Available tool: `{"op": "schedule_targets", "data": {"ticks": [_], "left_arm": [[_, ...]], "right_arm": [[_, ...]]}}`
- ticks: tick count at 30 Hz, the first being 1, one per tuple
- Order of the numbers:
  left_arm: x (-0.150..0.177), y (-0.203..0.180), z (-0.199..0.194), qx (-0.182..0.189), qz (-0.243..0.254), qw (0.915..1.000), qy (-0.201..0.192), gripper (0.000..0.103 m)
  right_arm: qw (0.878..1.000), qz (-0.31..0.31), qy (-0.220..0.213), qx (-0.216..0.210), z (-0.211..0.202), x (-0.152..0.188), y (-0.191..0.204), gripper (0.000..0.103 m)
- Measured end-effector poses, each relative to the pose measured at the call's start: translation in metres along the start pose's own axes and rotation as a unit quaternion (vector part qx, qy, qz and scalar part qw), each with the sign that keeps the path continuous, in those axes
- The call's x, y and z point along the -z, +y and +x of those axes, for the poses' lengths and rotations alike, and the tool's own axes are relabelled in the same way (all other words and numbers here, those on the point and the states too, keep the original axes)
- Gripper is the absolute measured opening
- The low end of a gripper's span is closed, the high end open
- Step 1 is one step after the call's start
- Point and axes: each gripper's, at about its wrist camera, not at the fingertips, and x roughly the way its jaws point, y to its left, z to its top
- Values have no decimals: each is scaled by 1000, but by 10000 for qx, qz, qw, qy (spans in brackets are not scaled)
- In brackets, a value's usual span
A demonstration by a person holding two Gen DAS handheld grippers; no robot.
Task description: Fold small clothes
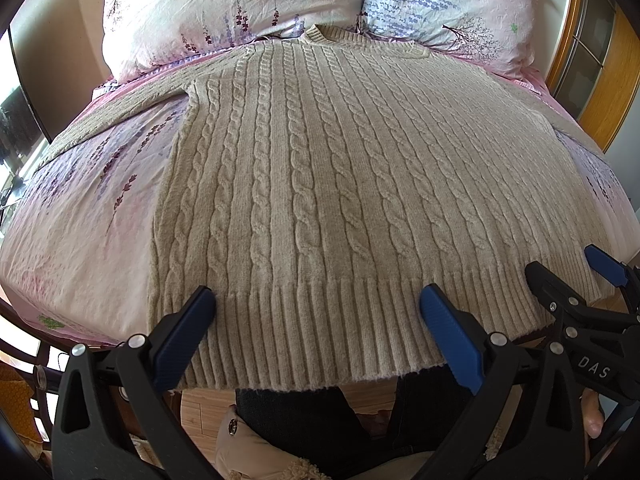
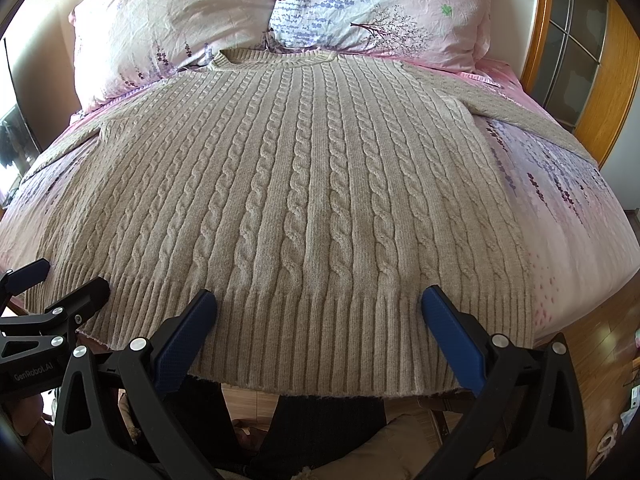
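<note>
A beige cable-knit sweater (image 1: pixel 320 168) lies flat on the bed, collar toward the pillows, sleeves spread to both sides; its ribbed hem hangs over the near bed edge. It also fills the right wrist view (image 2: pixel 304 184). My left gripper (image 1: pixel 318 298) is open, its blue pads over the left part of the hem, holding nothing. My right gripper (image 2: pixel 319 300) is open over the right part of the hem, also empty. The right gripper shows at the right edge of the left wrist view (image 1: pixel 560 268); the left gripper shows at the left edge of the right wrist view (image 2: pixel 68 276).
Two floral pillows (image 1: pixel 224 8) (image 2: pixel 380 4) lie at the head of the bed. The pink floral sheet (image 1: pixel 88 208) shows on both sides of the sweater. A wooden headboard frame (image 2: pixel 540 40) stands at the right. A person's legs (image 1: pixel 304 420) are below the bed edge.
</note>
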Motion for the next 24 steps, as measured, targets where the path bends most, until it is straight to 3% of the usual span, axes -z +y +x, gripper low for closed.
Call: {"op": "schedule_targets", "data": {"ticks": [16, 24], "left_arm": [[0, 0, 0, 0, -2, 10000, 28, 101], [-3, 5, 0, 88, 2, 9999, -53, 101]], "right_arm": [[9999, -49, 88, -17, 2, -1, -1, 102], [9986, -236, -403, -267, -1, 6, -5, 102]]}}
